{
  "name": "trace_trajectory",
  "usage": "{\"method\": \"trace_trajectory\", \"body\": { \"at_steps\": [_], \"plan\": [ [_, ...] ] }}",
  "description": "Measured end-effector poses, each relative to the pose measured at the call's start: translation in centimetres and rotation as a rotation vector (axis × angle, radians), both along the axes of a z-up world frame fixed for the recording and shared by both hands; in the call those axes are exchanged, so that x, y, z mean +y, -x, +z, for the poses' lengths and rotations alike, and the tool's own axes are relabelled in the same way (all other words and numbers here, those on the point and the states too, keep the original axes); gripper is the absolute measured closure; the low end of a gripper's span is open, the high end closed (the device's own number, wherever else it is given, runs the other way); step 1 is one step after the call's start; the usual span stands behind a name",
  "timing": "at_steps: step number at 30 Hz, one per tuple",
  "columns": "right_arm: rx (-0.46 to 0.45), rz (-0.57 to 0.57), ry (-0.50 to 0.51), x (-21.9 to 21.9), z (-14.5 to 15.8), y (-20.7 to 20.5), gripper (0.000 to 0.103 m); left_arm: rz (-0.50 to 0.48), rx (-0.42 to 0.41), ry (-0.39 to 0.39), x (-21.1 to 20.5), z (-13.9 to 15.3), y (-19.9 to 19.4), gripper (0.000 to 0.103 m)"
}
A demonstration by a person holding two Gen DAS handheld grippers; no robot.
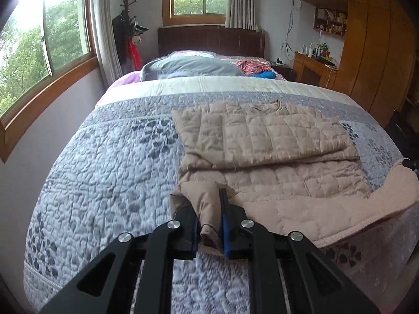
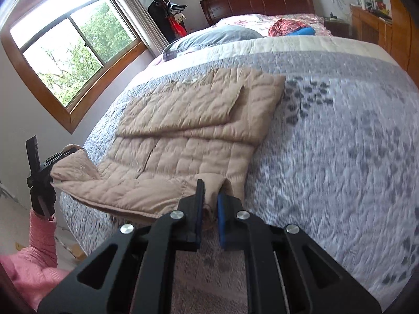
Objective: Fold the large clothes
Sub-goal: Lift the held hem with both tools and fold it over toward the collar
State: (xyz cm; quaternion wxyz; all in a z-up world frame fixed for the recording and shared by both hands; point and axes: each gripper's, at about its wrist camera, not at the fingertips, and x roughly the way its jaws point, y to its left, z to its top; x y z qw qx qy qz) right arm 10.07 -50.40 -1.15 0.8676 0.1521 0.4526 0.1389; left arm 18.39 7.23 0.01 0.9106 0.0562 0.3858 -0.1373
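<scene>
A beige quilted jacket point(image 1: 275, 141) lies on the bed, its sleeves folded across the body. In the left wrist view my left gripper point(image 1: 209, 209) is shut on the jacket's near left hem corner point(image 1: 204, 198). In the right wrist view my right gripper point(image 2: 210, 198) is shut on the near right hem corner point(image 2: 212, 185) of the same jacket point(image 2: 188, 120). Both corners are raised a little off the bed. The left gripper also shows at the left of the right wrist view point(image 2: 43, 172), and the hem sags between the two grippers.
The bed has a blue-grey leaf-print quilt point(image 1: 110, 157). A grey pillow point(image 1: 188, 66) and a pile of red and blue clothes point(image 1: 258, 69) lie near the headboard. A window wall point(image 1: 52, 52) is left, a wooden wardrobe point(image 1: 371, 52) and desk right.
</scene>
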Motion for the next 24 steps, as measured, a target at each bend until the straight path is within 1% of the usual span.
{"method": "trace_trajectory", "body": {
  "at_steps": [4, 7, 10, 12, 16, 20, 24],
  "plan": [
    [0.018, -0.013, 0.011, -1.0, 1.0, -5.0, 0.095, 0.014, -0.038, -0.030, -1.4, 1.2, -4.8, 0.090],
    [0.042, -0.034, 0.001, -2.2, 1.2, -9.3, 0.095, 0.030, -0.042, -0.040, -2.4, 1.5, -8.6, 0.089],
    [0.066, -0.067, -0.009, -3.5, 0.8, -13.3, 0.095, 0.051, -0.022, -0.040, -3.2, 1.2, -12.8, 0.089],
    [0.085, -0.080, -0.012, -4.2, 0.4, -15.6, 0.095, 0.065, -0.007, -0.053, -3.8, 0.6, -15.6, 0.089],
    [0.135, -0.105, -0.019, -5.3, -0.8, -20.3, 0.095, 0.087, 0.056, -0.051, -4.8, -1.6, -21.1, 0.090],
    [0.191, -0.129, -0.014, -6.0, -2.8, -24.4, 0.095, 0.106, 0.124, -0.066, -5.8, -4.3, -25.0, 0.089],
    [0.237, -0.145, -0.017, -6.3, -4.9, -27.3, 0.095, 0.129, 0.193, -0.063, -6.0, -7.1, -28.2, 0.089]
  ]
}}
